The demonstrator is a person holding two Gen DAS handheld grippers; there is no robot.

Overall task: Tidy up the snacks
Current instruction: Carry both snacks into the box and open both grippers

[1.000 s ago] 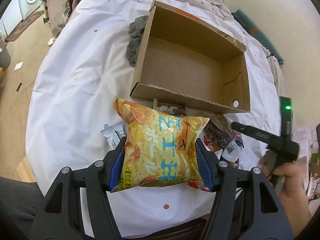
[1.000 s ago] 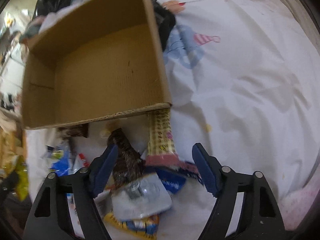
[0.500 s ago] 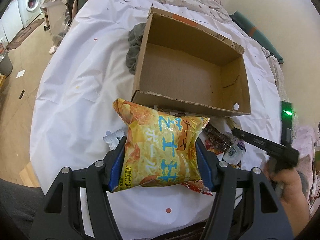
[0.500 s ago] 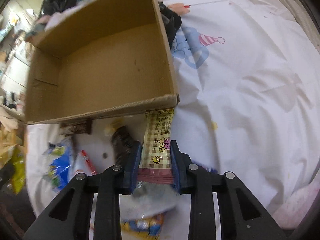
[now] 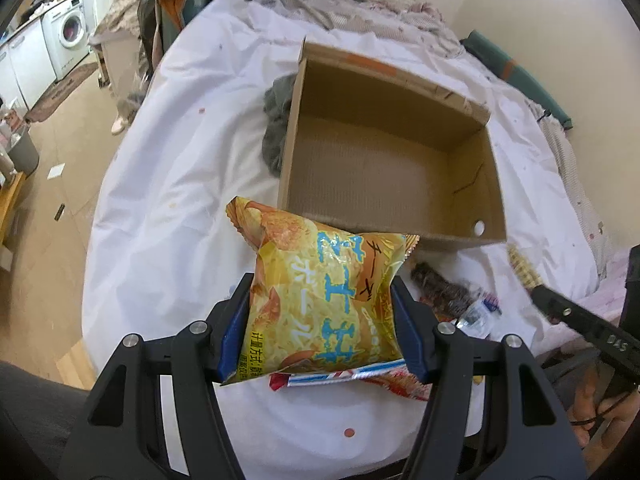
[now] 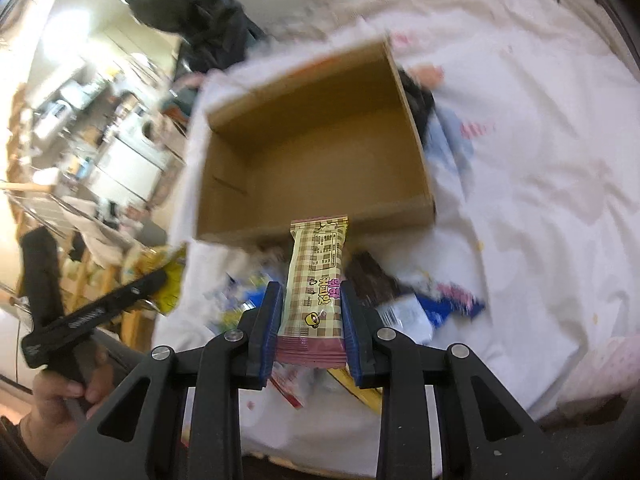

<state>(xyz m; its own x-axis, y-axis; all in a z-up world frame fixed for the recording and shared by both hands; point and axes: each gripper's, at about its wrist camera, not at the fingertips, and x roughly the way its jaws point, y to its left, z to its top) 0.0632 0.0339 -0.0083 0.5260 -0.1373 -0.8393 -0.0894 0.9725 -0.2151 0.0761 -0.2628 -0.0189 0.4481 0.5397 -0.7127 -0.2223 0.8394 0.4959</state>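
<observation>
My left claw (image 5: 322, 326) grips a yellow chip bag (image 5: 324, 300) by its sides, its top corner lying over the near wall of the cardboard box (image 5: 384, 168). My right claw (image 6: 310, 330) is clamped on a checked wafer bar (image 6: 318, 280), whose far end reaches the box's (image 6: 316, 168) near edge. The box sits open on the white sheet (image 5: 180, 160) of the bed, nothing visible inside it. More snacks (image 6: 400, 300) lie scattered on the sheet just in front of the box, under both claws. A grey cloth (image 5: 278, 120) is bunched against the box's far left side.
</observation>
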